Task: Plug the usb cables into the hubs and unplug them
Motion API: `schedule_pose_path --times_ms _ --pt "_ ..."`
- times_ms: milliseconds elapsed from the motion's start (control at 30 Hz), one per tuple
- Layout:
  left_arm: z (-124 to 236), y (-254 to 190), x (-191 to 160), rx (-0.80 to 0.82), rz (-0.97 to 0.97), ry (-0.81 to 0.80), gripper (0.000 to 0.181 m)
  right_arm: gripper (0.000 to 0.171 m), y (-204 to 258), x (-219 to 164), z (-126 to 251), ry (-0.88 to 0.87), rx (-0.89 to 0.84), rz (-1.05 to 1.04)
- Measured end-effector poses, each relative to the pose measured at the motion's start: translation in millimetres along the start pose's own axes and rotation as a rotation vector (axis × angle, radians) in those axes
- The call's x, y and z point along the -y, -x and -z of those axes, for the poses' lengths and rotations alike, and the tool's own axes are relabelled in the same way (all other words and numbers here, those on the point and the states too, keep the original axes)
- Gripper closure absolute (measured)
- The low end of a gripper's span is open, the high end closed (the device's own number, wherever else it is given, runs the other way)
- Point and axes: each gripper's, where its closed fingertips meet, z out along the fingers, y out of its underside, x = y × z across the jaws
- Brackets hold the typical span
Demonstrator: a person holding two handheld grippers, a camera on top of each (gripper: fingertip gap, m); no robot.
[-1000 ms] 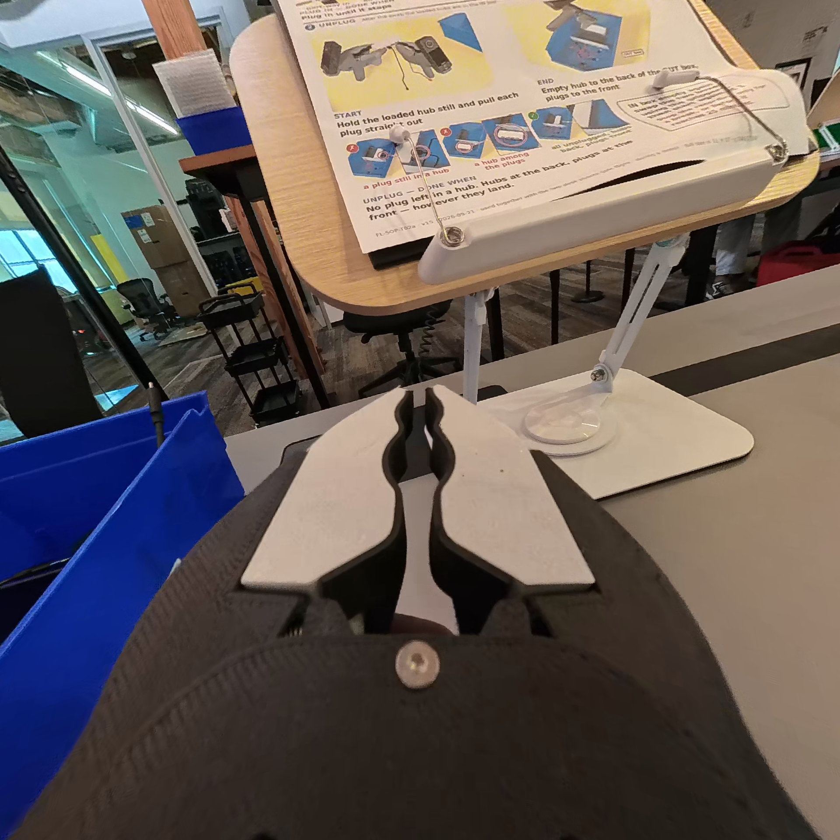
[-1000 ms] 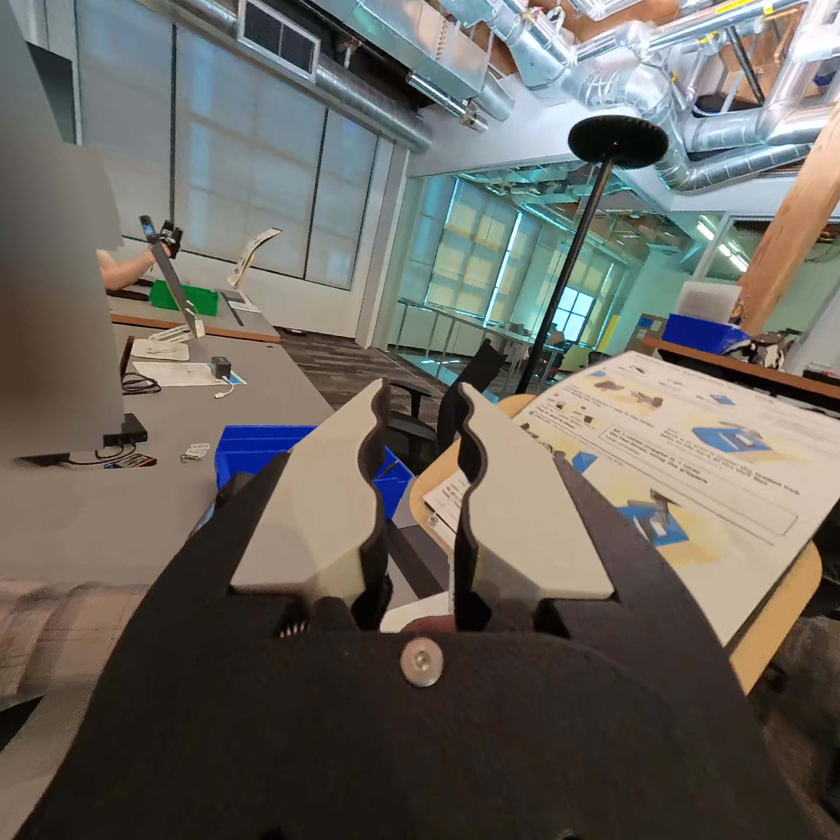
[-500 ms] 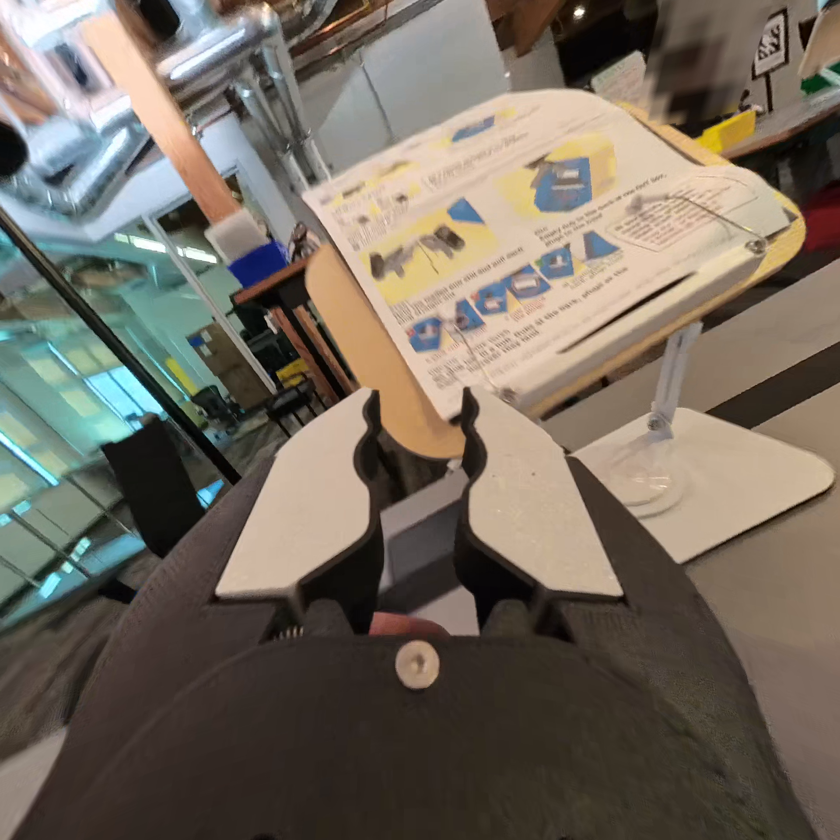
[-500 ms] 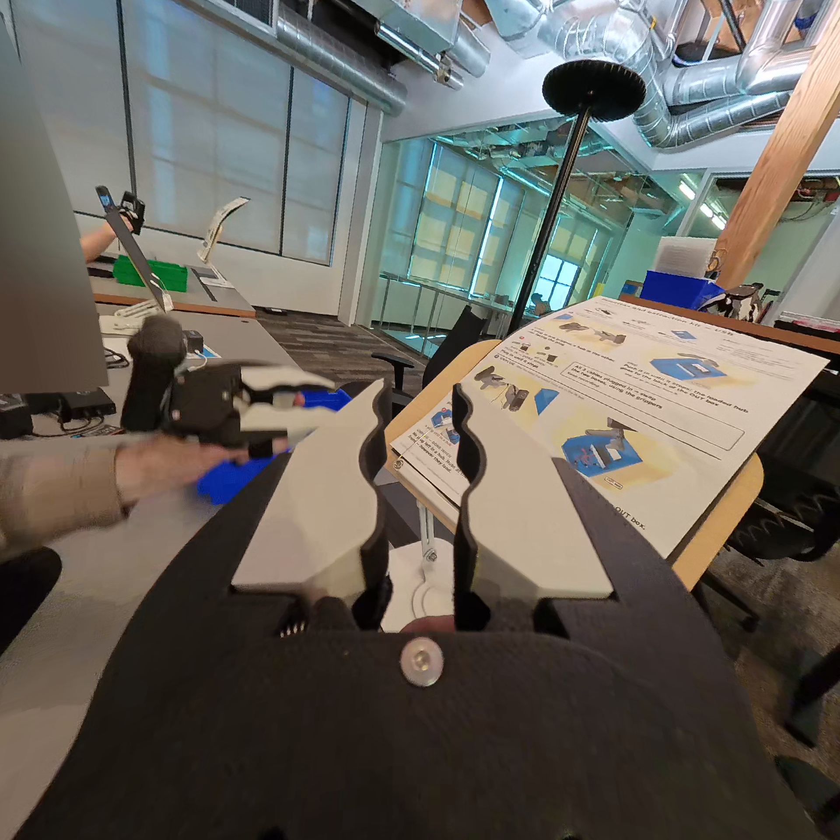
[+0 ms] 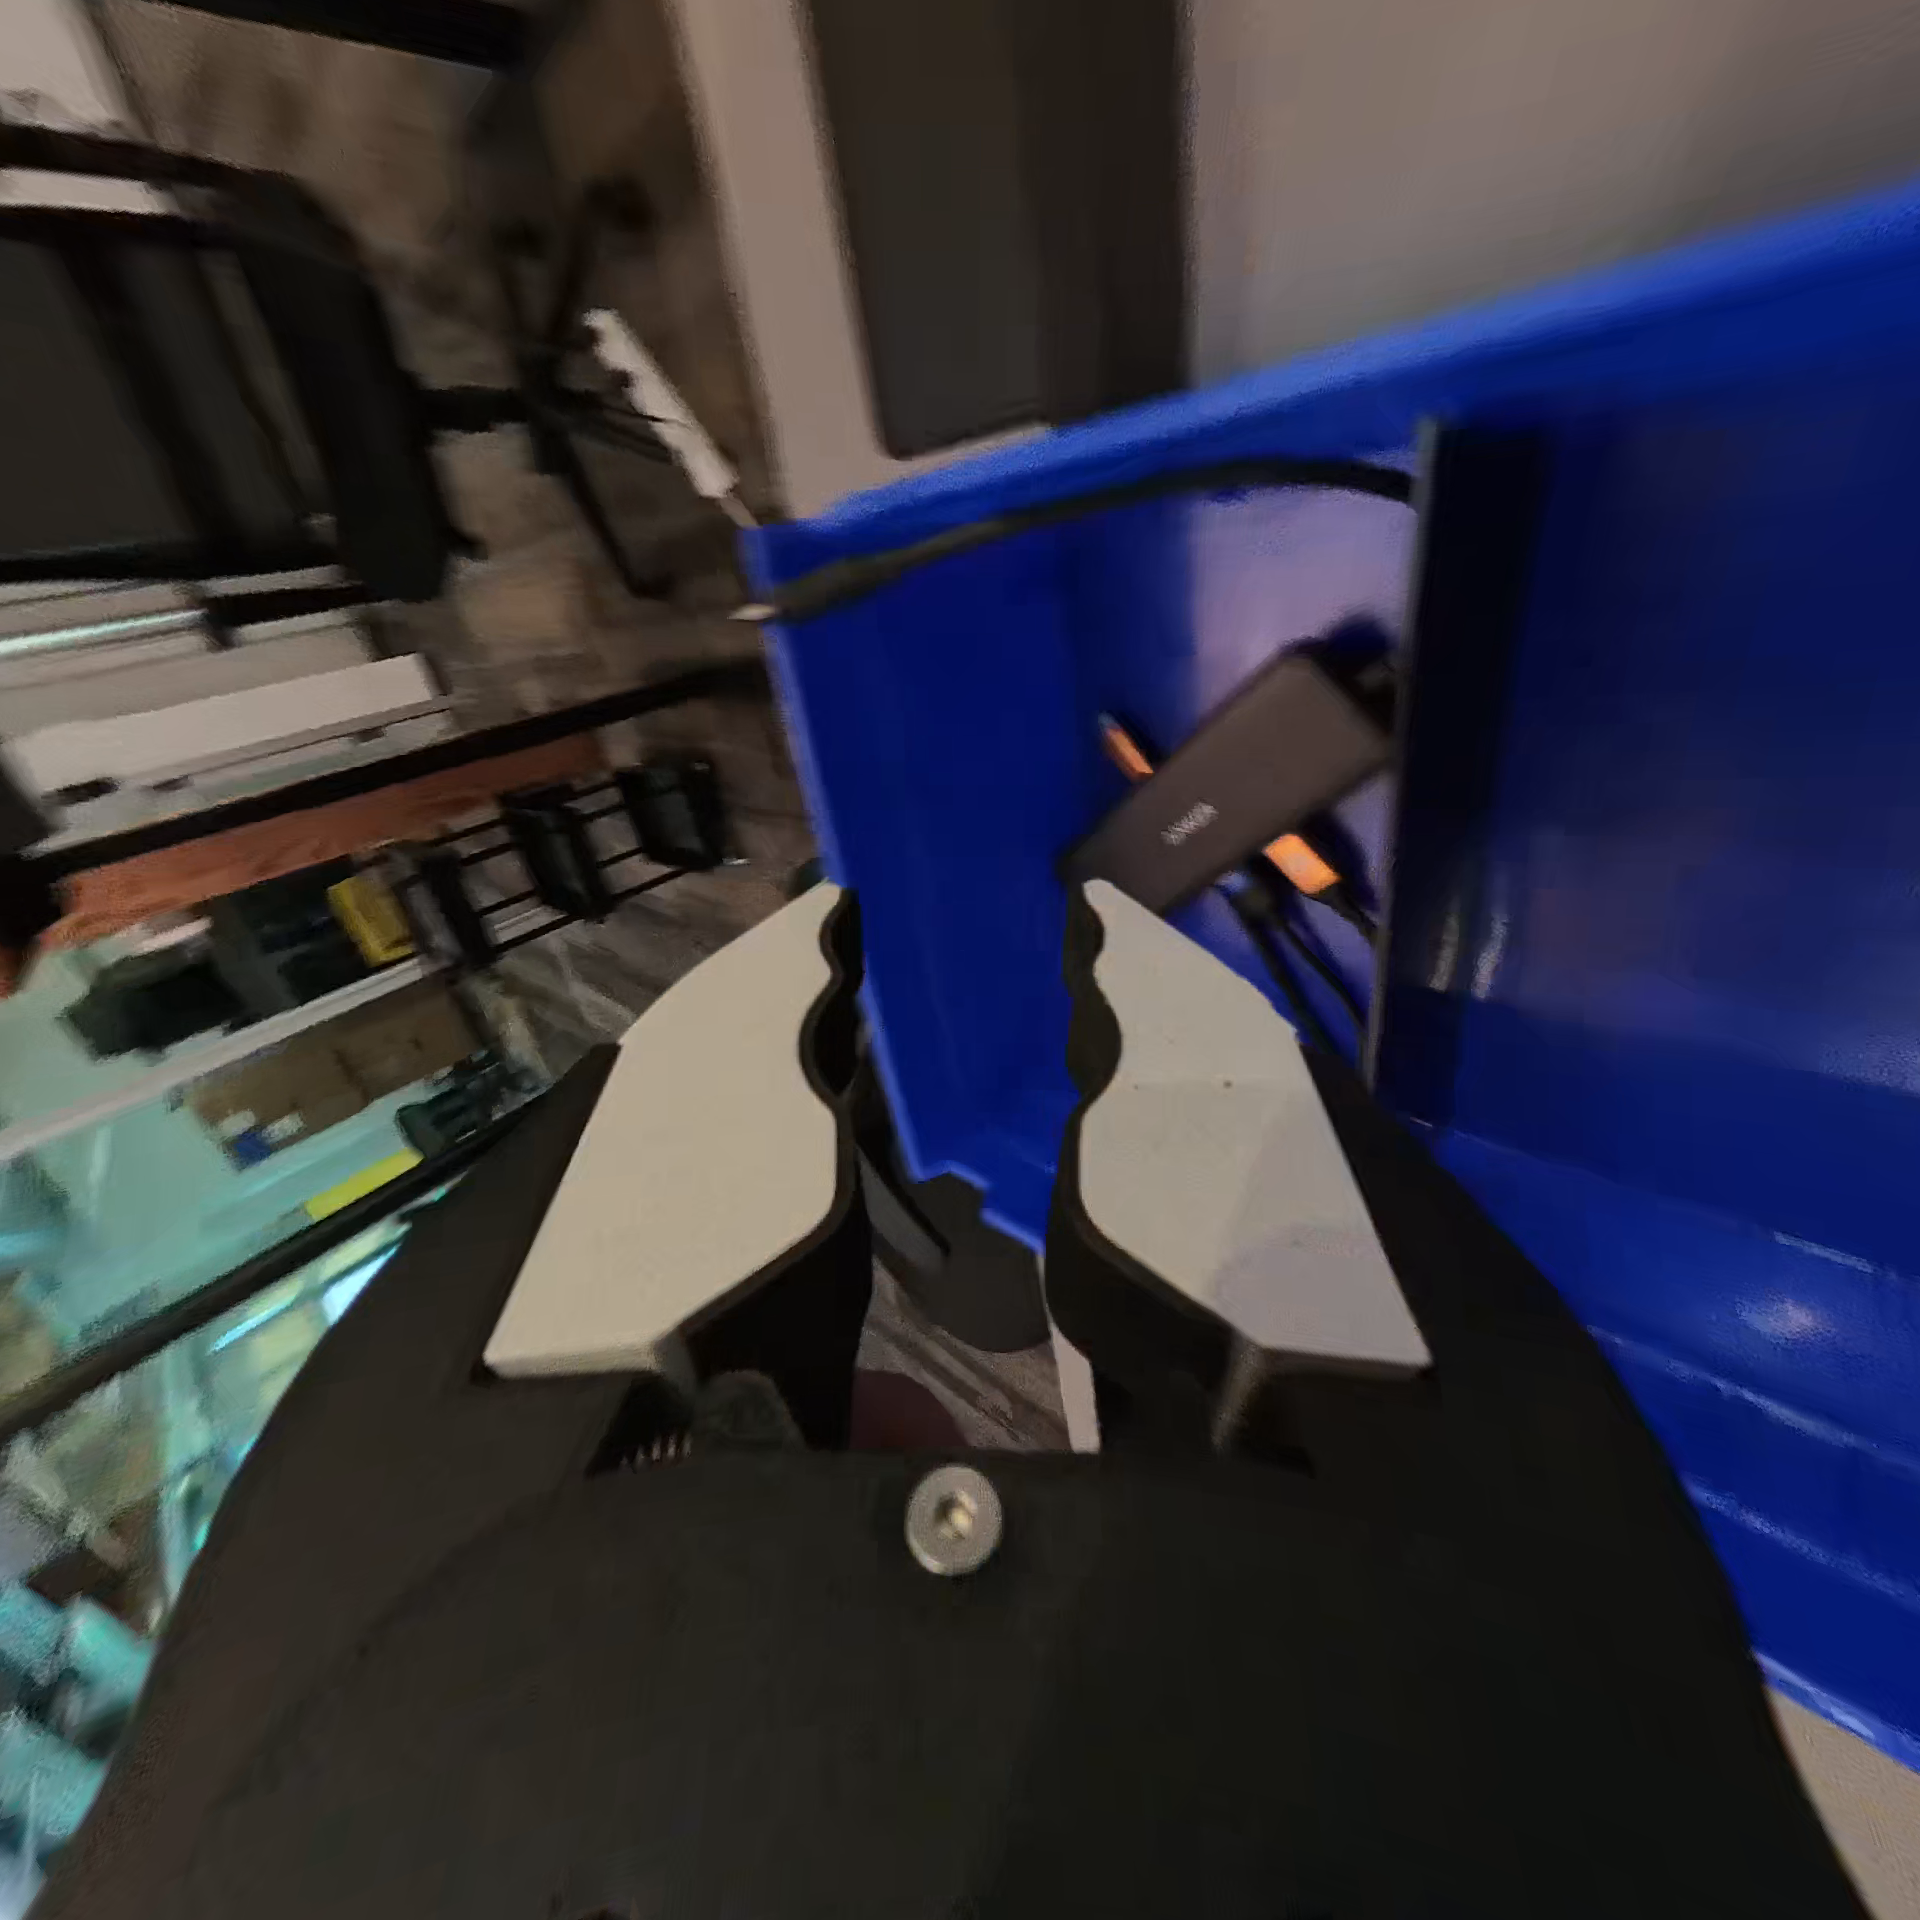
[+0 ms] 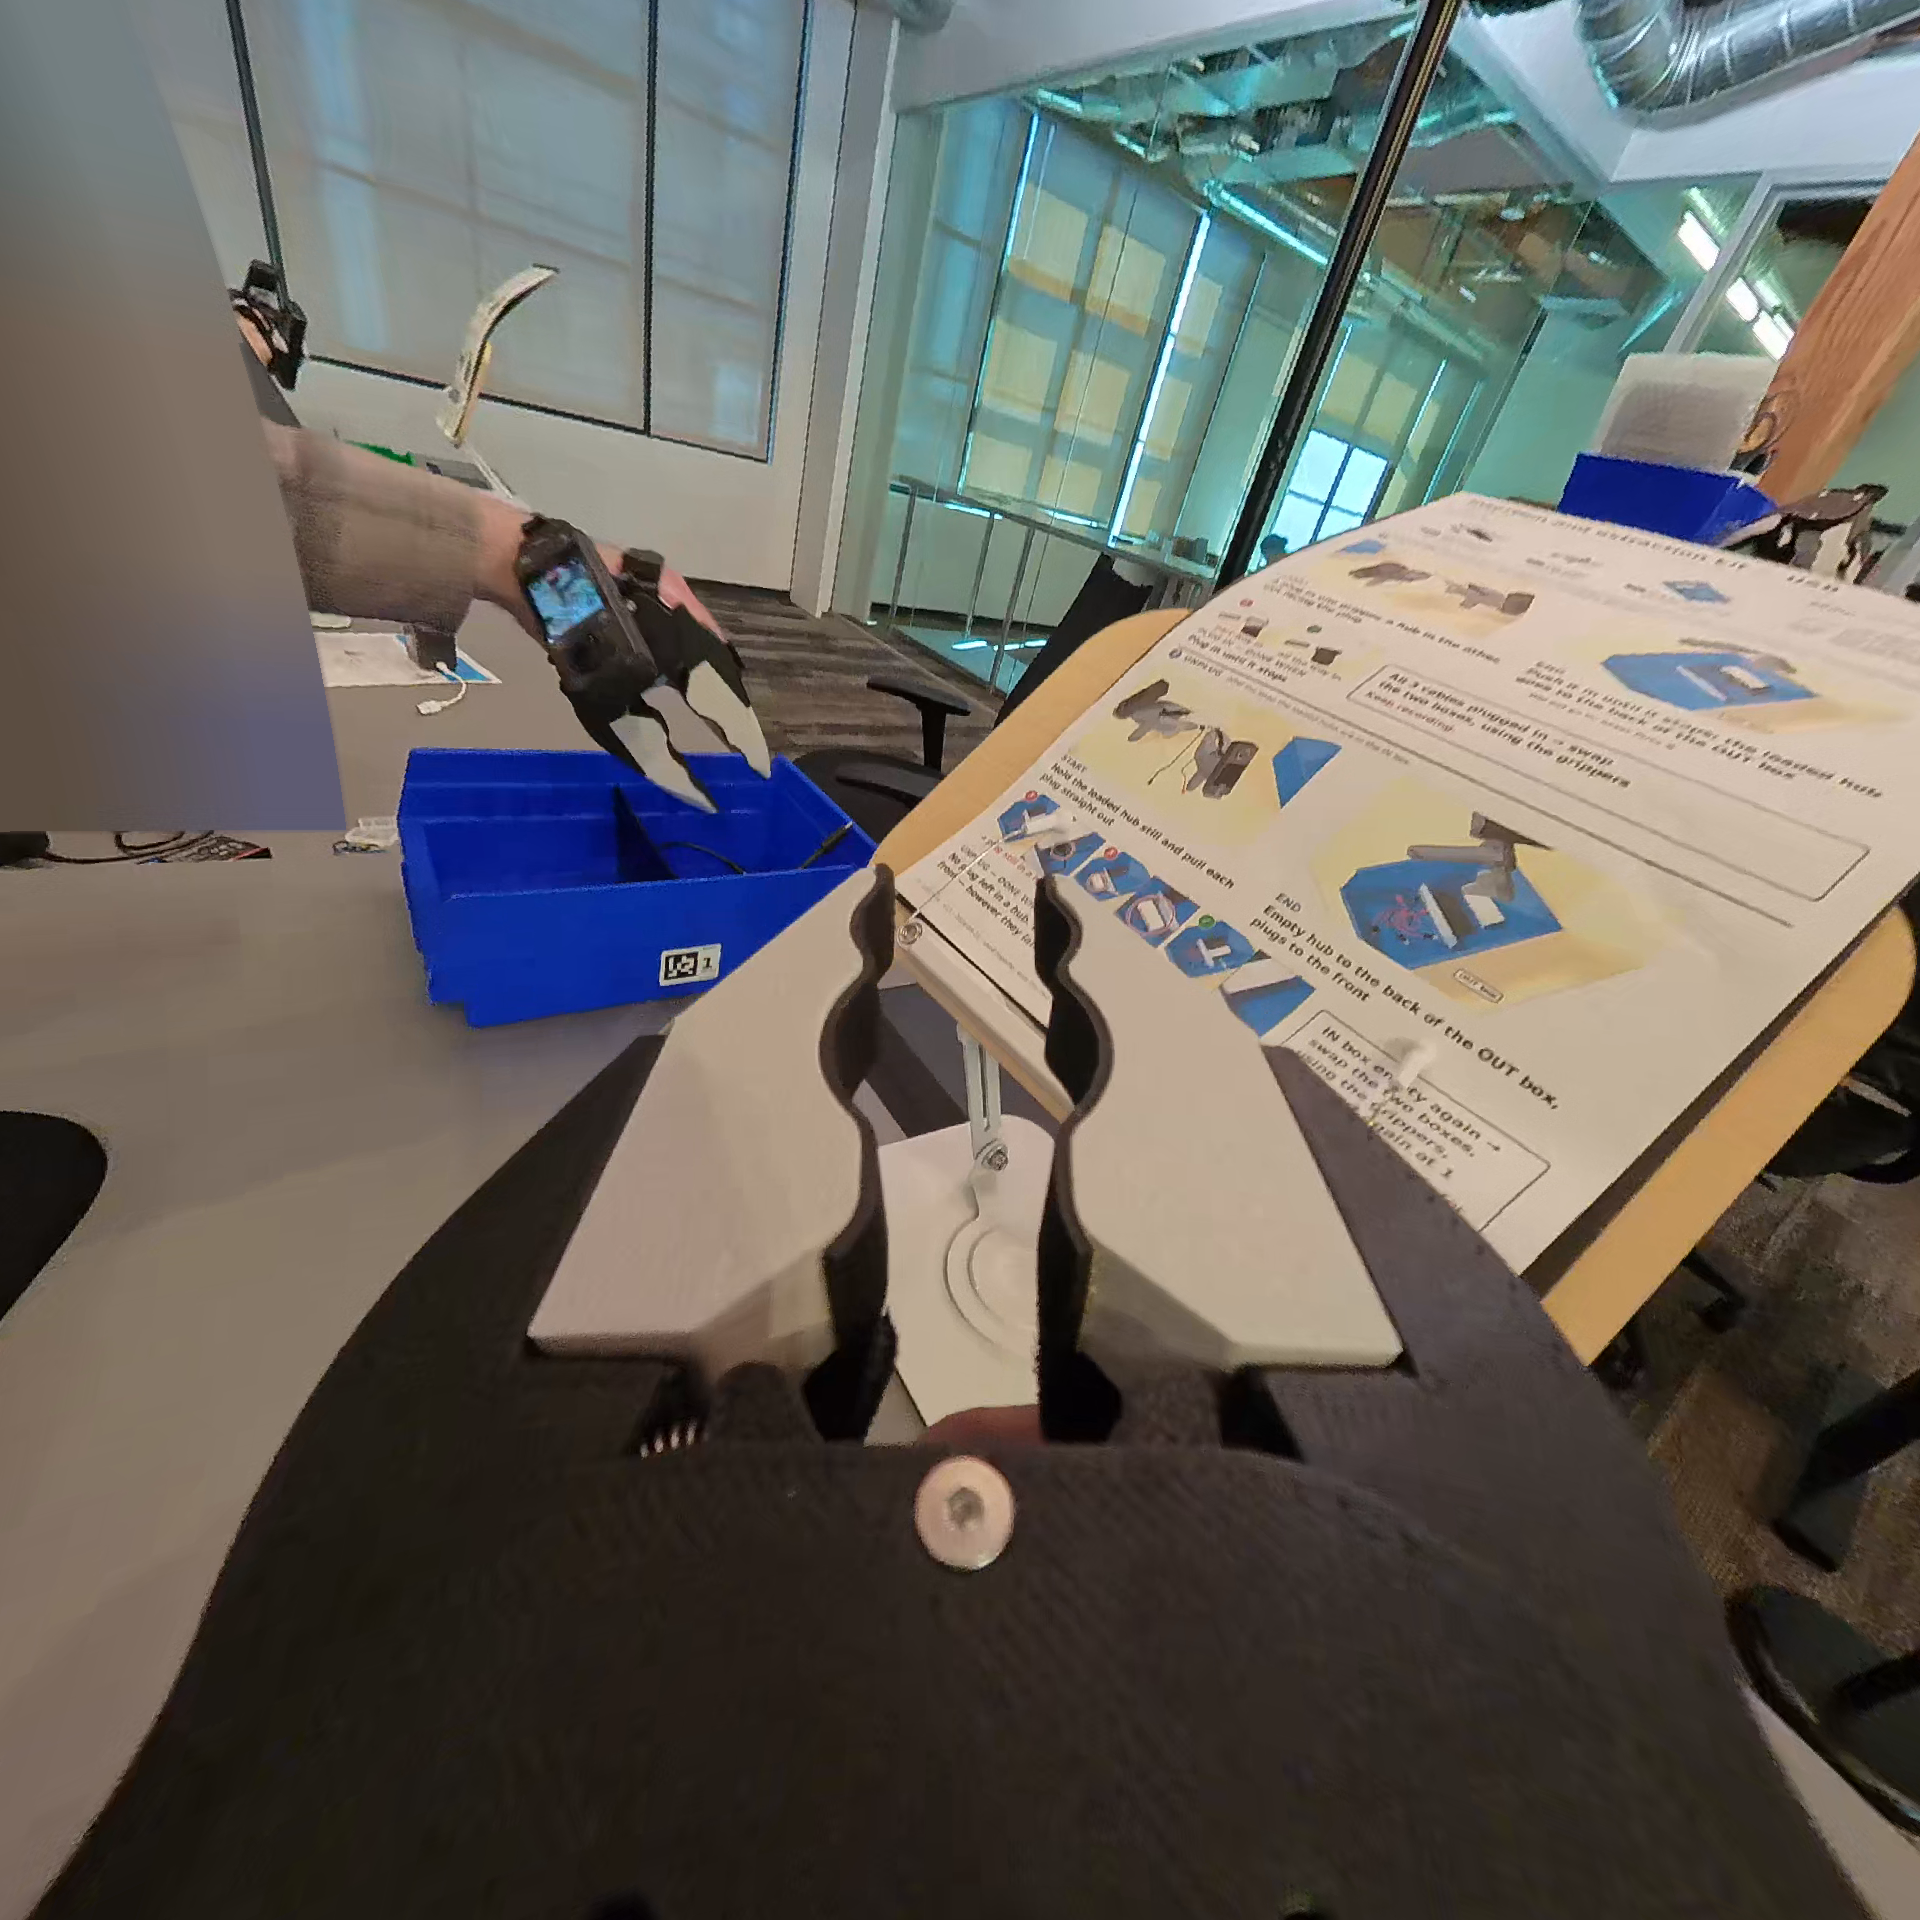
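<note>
Blue plastic bin (image 6: 582,940) sits on the grey counter (image 6: 208,1091) at ten o'clock in the right wrist view, and the left gripper (image 6: 727,774) hangs over its far compartment, jaws apart and empty. In the left wrist view a dark USB hub (image 5: 1231,795) with cables (image 5: 1299,977) attached lies at one o'clock. The step looks like reaching for the hub; next, close on its body, while the right gripper (image 6: 961,904), also parted and empty, comes over for a plug.

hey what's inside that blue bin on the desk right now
Inside the blue bin: a dark USB hub with orange and black plugs in it, and a black cable draped over the wall. A black divider hides whatever lies beyond it.
</note>
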Motion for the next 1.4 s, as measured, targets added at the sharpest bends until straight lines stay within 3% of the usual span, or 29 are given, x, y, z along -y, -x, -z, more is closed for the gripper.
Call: schedule_pose_path --times_ms 100,233,433,767,933,1167,1400 --pt "-35.9 -32.0 -17.7 -0.175 -0.201 0.092 0.139 0.147 -2.3 -13.7 -4.9 0.032 0.006 -0.009" --pt "-66.5 -52.4 -19.7 -0.342 -0.298 0.109 0.133 0.146 -5.0 -29.9 -10.8 0.052 0.023 -0.039" --pt "-89.2 -70.4 -4.3 -0.527 -0.259 0.045 0.126 0.146 -12.7 -52.2 -13.9 0.075 0.037 -0.09" --pt "-103.9 -86.0 -15.2 -0.599 -0.408 0.011 0.115 0.146 -14.6 -63.6 -15.7 0.069 0.057 -0.132" --pt "-102.1 -76.2 -23.8 -0.636 -0.457 0.075 0.12 0.145 -11.6 -72.6 -19.9 0.089 0.075 -0.137" --pt "-106.4 -89.8 -15.0 -0.718 -0.258 0.045 0.108 0.146 -13.5 -78.5 -19.8 0.097 0.075 -0.147" --pt "-97.0 -98.3 -12.9 -0.727 -0.139 0.032 0.123 0.146 -17.8 -73.7 -14.1 0.081 0.061 -0.145"
